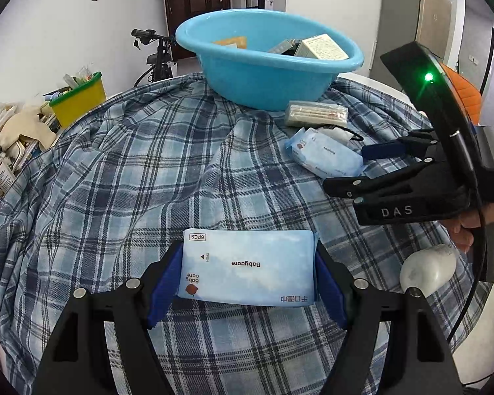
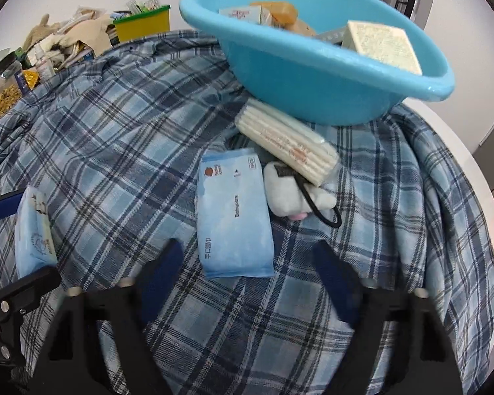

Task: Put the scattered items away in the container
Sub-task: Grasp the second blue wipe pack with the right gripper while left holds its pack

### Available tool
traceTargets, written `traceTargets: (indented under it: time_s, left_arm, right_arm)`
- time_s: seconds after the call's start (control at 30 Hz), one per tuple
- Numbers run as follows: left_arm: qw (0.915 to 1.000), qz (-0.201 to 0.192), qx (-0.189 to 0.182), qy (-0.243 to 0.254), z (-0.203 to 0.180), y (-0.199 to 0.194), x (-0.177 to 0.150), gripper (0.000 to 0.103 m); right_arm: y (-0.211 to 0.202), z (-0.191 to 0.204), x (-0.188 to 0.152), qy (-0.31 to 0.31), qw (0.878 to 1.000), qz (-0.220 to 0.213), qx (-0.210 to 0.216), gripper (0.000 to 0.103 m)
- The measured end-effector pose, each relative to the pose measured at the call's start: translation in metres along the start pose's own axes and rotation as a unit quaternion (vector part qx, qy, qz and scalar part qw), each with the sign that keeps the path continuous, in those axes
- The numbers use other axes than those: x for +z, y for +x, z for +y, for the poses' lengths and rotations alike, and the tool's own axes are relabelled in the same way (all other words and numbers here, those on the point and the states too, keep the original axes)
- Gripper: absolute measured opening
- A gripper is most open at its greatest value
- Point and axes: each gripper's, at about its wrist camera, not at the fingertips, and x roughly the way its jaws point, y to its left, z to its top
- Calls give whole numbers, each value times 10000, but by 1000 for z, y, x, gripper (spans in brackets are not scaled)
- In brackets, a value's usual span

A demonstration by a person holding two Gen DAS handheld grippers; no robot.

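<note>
The left gripper clasps a wipes pack across its long axis, the basin far ahead, while the right gripper gapes wide.

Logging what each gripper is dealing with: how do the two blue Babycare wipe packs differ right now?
The near pack sits between the left gripper's pads, which touch its two ends; the far pack lies free on the plaid cloth, ahead of the open right gripper. The far pack lies beside a white plush near the basin; the near pack lies alone. Both are the same blue Babycare packs, still outside the basin.
</note>
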Motion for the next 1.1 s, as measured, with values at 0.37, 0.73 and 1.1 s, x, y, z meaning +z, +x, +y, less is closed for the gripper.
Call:
traceTargets:
  time_s: [0.37, 0.73, 1.1]
  left_arm:
    - [10000, 37, -89, -13, -1, 1, -1, 77]
    - [9997, 47, -180, 160, -17, 1, -1, 77]
    - [9998, 41, -100, 182, -18, -7, -2, 77]
  right_arm:
    - [-28, -3, -20, 83, 9995, -225, 205, 40]
    - [-48, -14, -63, 240, 9984, -157, 492, 42]
    - [-28, 4, -45, 95, 9986, -242, 467, 56]
